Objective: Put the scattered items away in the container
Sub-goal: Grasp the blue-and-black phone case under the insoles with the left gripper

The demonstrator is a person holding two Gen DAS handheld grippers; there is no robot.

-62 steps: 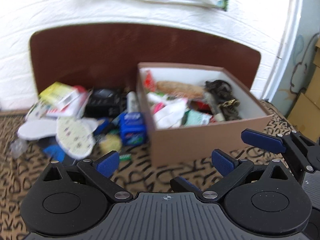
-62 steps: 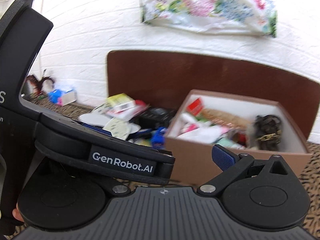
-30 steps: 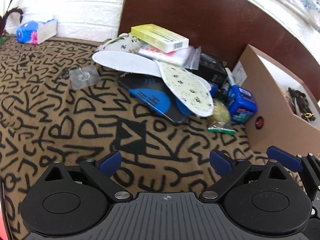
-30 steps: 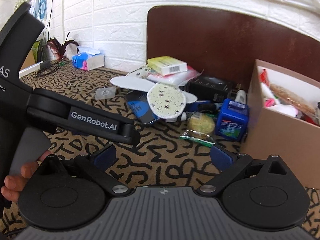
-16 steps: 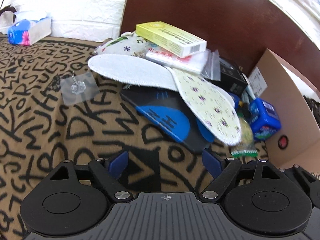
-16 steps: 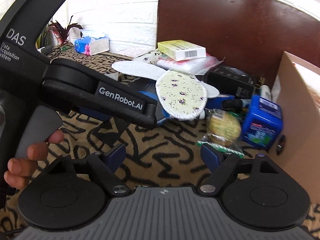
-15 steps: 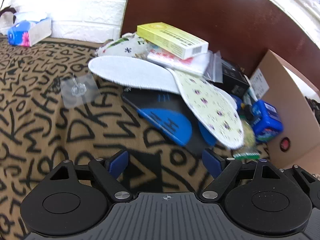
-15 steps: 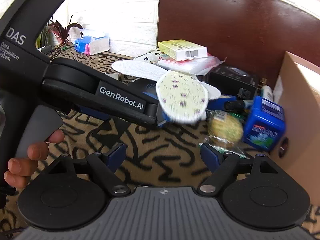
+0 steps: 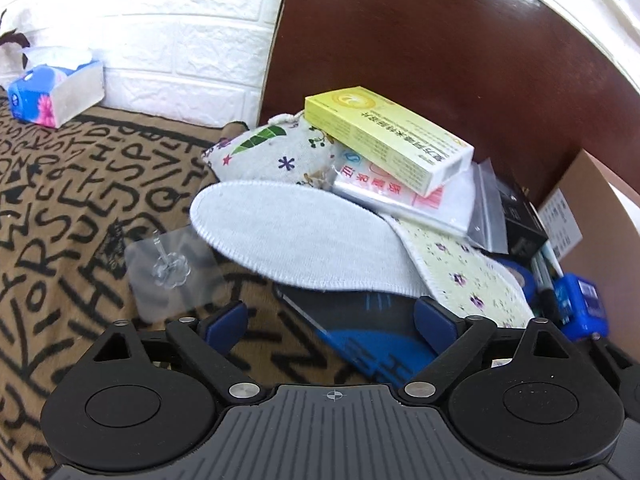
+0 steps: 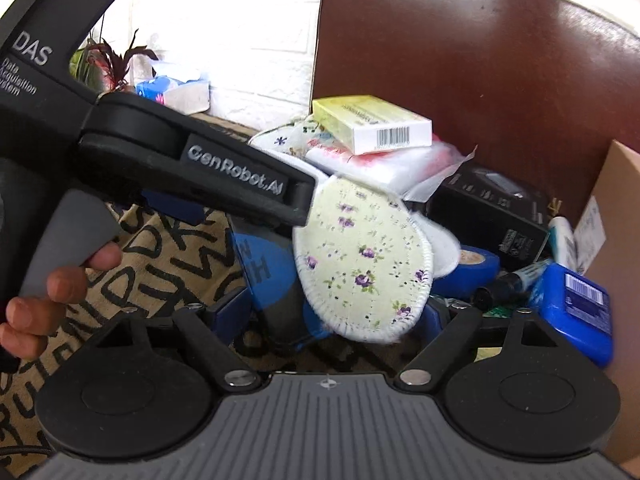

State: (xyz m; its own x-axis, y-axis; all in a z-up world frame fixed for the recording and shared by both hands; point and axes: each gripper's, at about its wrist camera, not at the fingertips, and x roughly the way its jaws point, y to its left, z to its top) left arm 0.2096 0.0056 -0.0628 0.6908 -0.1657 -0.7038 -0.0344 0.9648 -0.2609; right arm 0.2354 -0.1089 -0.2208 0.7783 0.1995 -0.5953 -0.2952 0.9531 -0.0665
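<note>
Since a second ago both grippers have closed in on the pile, which now fills the middle of each view. The floral insole [image 10: 362,258] sits at the centre of the right wrist view, its rounded end tilted up over a black-and-blue flat item [image 10: 266,270]. The right gripper [image 10: 326,318] has this insole's lower edge between its blue pads, jaws closing but not yet pressing on it. The left gripper [image 9: 330,320] is opening, its pads apart over the black-and-blue item, just below the white insole [image 9: 296,236], gripping nothing.

Around them: a yellow box [image 9: 384,138] lies atop a clear packet with red print [image 9: 400,194] and a patterned cloth pouch [image 9: 276,152]. A clear adhesive hook [image 9: 172,268] lies left of the pile on the letter-patterned cloth [image 9: 80,184]. A black box [image 10: 486,208], a blue tape roll [image 10: 468,270], a marker [image 10: 516,280] and a blue container [image 10: 578,312] crowd between the insoles and the cardboard box [image 10: 616,248] at the right edge. A tissue box [image 9: 54,94] stands upper left. The left gripper's black body crosses the right view's upper left, a hand [image 10: 56,284] on its handle.
</note>
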